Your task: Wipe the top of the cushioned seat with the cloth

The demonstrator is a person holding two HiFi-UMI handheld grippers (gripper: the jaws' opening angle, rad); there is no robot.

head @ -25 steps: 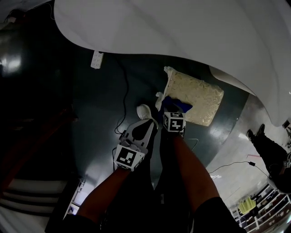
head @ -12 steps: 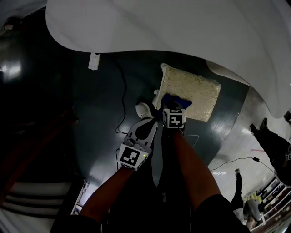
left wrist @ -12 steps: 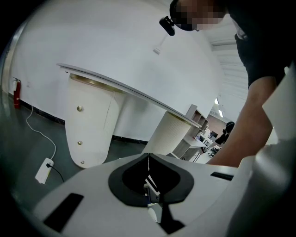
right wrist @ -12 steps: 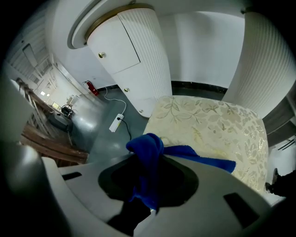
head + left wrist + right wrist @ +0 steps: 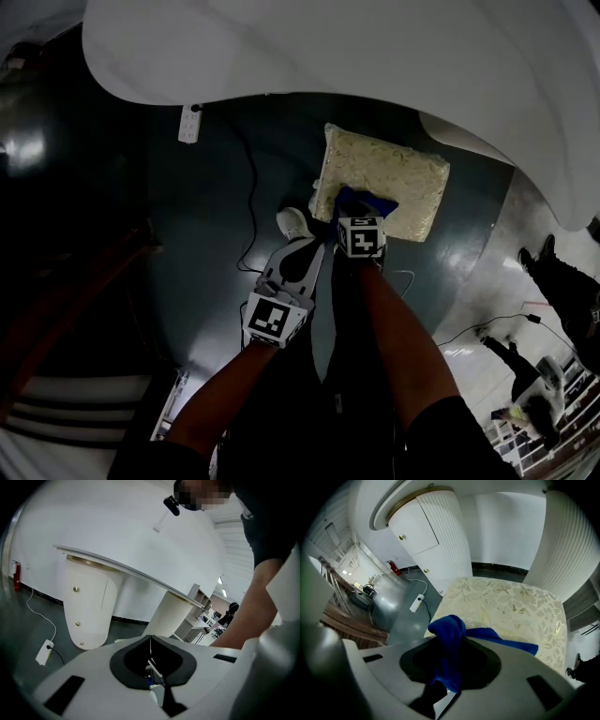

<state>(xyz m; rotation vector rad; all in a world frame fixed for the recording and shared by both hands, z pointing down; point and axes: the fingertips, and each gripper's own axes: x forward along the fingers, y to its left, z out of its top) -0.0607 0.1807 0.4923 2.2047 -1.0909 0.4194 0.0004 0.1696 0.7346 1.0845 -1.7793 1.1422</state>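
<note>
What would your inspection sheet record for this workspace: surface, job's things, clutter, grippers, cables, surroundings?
Surface: dark glossy floor.
Job's things: cream, leaf-patterned cushioned seat; blue cloth lying on its near edge.
Clutter: nothing seen.
Grippers: right gripper shut on the cloth; left gripper shut, empty, beside the seat.
Cables: white power strip with a black cable across the floor.
Surroundings: white curved tabletop on ribbed pedestals; a person at far right.

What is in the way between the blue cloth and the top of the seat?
Nothing that shows. The right claw grips the blue cloth, which hangs right at the near edge of the cushioned seat. The rest of the seat's flowery top is bare.
</note>
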